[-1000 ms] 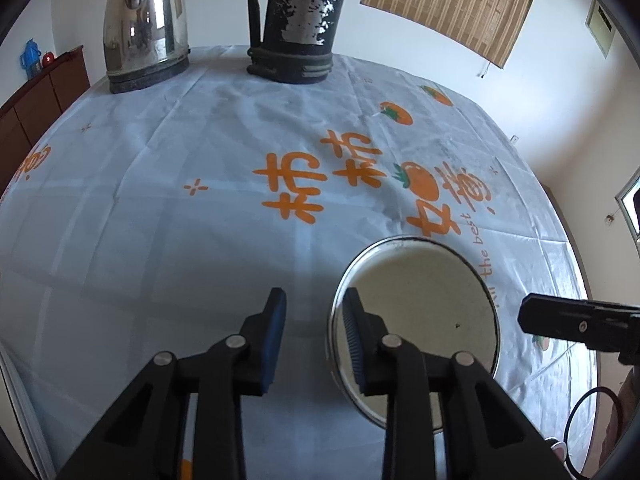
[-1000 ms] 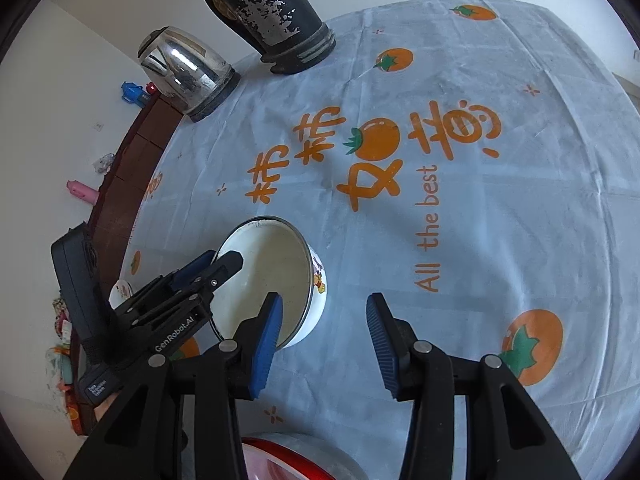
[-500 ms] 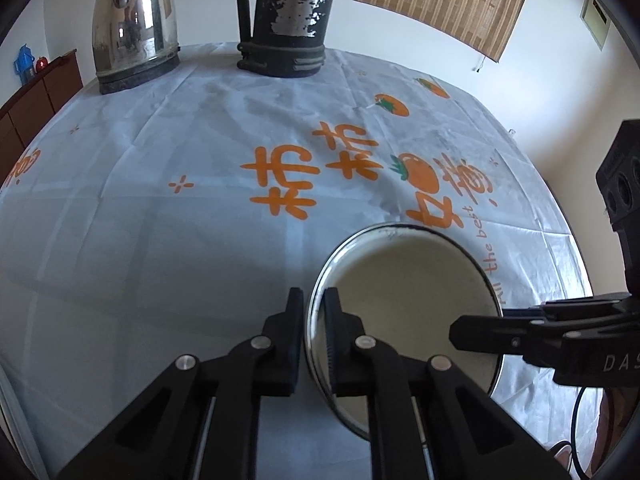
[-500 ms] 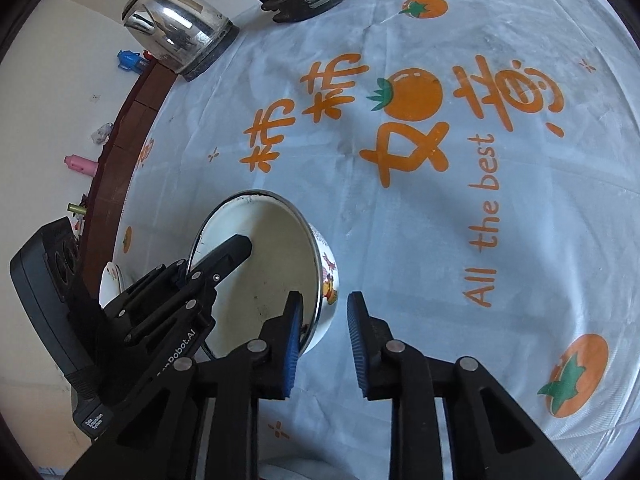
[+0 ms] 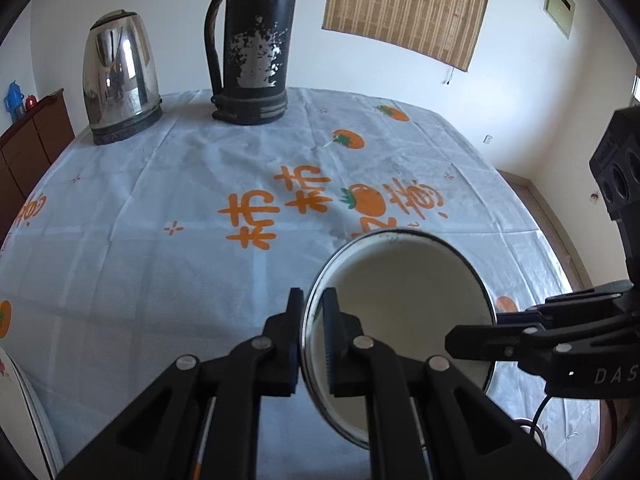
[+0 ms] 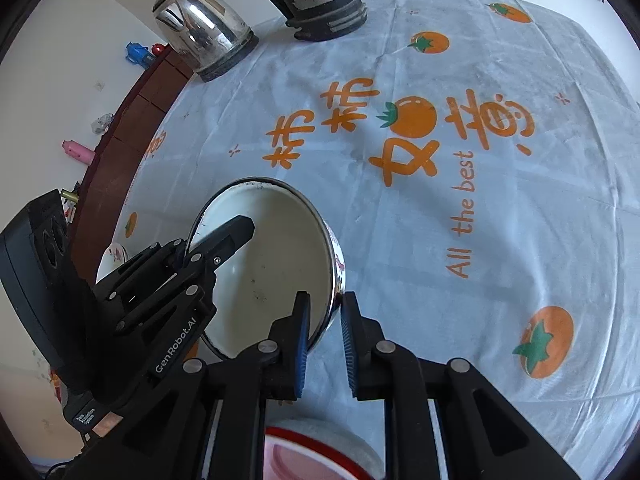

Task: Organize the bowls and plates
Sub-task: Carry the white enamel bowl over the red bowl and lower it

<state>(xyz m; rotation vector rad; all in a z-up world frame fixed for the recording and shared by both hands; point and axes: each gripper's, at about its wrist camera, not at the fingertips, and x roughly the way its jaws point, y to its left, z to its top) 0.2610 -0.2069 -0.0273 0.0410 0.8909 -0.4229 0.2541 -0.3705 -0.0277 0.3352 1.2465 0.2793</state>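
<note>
A table covered by a pale blue tablecloth (image 5: 152,264) printed with orange fruit and lettering fills both wrist views.

At the far left edge stands a shiny steel kettle (image 5: 120,80), and just to its right a tall black thermos (image 5: 252,52) with worn, flaking paint. Both sit at the back of the table, well apart from the work.

In the near middle is the task's object, a cream enamel bowl (image 5: 400,304) with a dark metal rim. It appears tilted, possibly lifted off the cloth. The left gripper (image 5: 312,332) is clamped narrowly on the bowl's left rim, one finger outside the wall and one inside. To the right, the right gripper (image 6: 324,332) pinches the opposite rim between its blue pads (image 6: 302,340), again one inside and one outside. Both grips are thin edge holds.

At the bottom of the right wrist view, a red-rimmed dish (image 6: 316,452) lies close beneath the gripper. A small white dish (image 6: 114,256) sits near the table's far left edge.

Risks, as I judge them: the smooth enamel rim could slip from either pinch if the hands move unevenly, dropping the bowl. Pulling the hands apart could twist it loose. Lowering carelessly could knock it against the red-rimmed dish below.
</note>
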